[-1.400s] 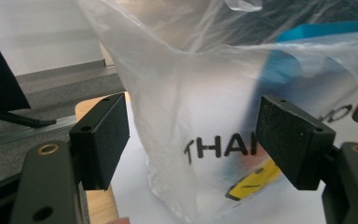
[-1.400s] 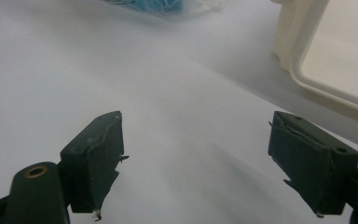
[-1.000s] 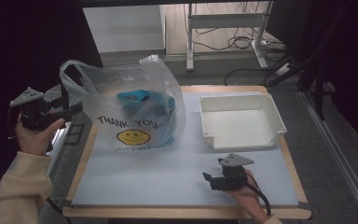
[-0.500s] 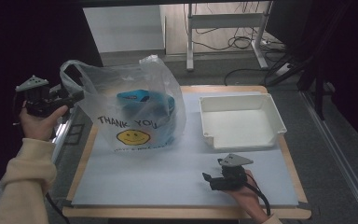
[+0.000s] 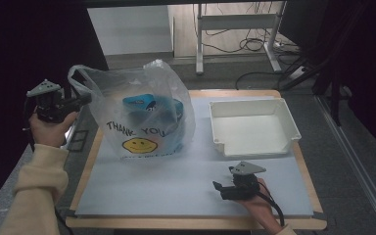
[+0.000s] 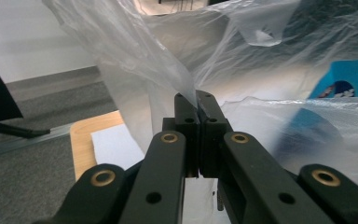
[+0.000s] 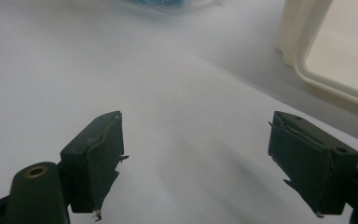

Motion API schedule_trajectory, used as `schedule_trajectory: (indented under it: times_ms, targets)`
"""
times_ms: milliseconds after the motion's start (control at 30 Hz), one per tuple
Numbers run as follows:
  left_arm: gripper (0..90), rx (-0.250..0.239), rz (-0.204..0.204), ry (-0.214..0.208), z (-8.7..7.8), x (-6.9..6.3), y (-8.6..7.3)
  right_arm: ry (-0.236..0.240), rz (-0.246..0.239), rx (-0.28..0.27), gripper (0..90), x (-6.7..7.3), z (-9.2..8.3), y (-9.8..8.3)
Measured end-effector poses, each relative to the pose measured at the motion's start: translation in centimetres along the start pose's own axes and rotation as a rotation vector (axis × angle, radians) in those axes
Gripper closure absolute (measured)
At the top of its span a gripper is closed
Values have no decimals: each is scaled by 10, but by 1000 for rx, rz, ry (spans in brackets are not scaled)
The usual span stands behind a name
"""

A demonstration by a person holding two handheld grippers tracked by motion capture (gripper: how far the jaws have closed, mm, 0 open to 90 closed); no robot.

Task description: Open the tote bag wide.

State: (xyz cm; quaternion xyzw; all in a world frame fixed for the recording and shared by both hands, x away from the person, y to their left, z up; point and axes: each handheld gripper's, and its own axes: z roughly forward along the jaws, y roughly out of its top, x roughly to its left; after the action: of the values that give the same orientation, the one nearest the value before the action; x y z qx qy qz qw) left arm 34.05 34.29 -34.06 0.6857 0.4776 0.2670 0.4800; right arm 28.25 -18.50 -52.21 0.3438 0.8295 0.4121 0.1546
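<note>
Meanwhile my left gripper (image 6: 196,100) had just closed, pinching the bag's (image 5: 142,115) handle at frame left; earlier it gaped. My right gripper (image 5: 219,188) stayed open, lower right.

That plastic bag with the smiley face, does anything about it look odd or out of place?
Nothing looks spilled or torn. The plastic bag stands upright on the table with blue packages inside. Its one handle is pulled sideways, pinched in the left gripper, whose jaws have just closed on it.
</note>
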Motion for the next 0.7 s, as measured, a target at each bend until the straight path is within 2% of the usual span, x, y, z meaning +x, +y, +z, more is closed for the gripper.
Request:
schedule_trajectory:
  times_ms: [300, 367, 700]
  targets:
    - [900, -21, 10, -38, -3, -3, 4, 5, -2, -15, 190, -1, -4, 5]
    - [900, -21, 17, -48, -2, -3, 3, 20, -8, -34, 190, 1, -9, 13]
    - [900, -17, 18, -60, 0, -2, 3, 18, -61, -92, 184, 10, -19, 43]
